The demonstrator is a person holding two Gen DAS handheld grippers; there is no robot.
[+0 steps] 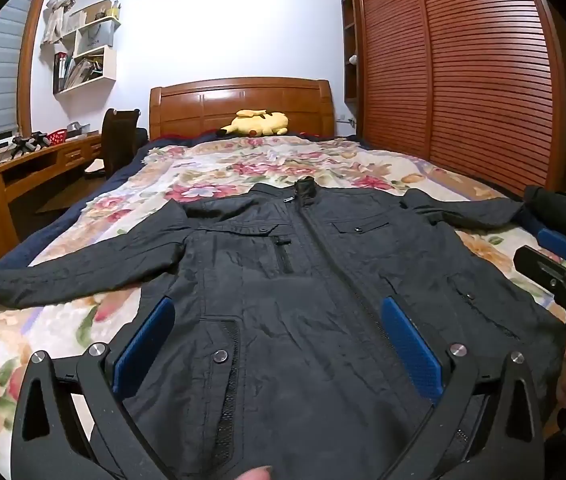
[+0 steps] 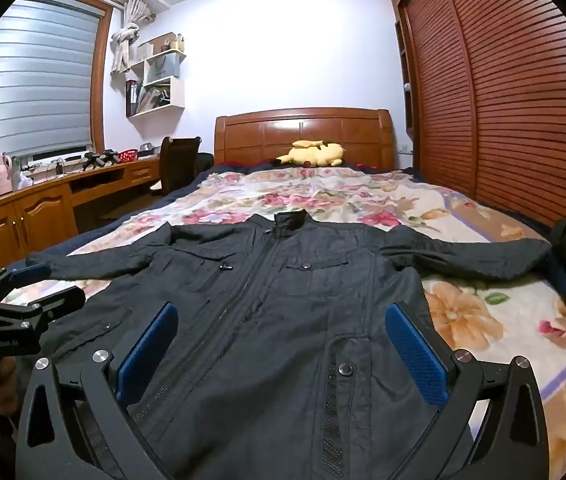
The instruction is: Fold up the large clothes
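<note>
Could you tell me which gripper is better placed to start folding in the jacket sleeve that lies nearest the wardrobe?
Probably the right gripper: it sits on the wardrobe side of the jacket, nearer that sleeve. Its jaws are open and empty.

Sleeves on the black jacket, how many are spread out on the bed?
2. One sleeve stretches toward the wooden desk side; the other sleeve stretches toward the slatted wooden wardrobe. Both lie flat on the flowered blanket, none hidden.

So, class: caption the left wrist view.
Open left gripper poised over a black jacket spread flat on a floral bedspread.
</note>
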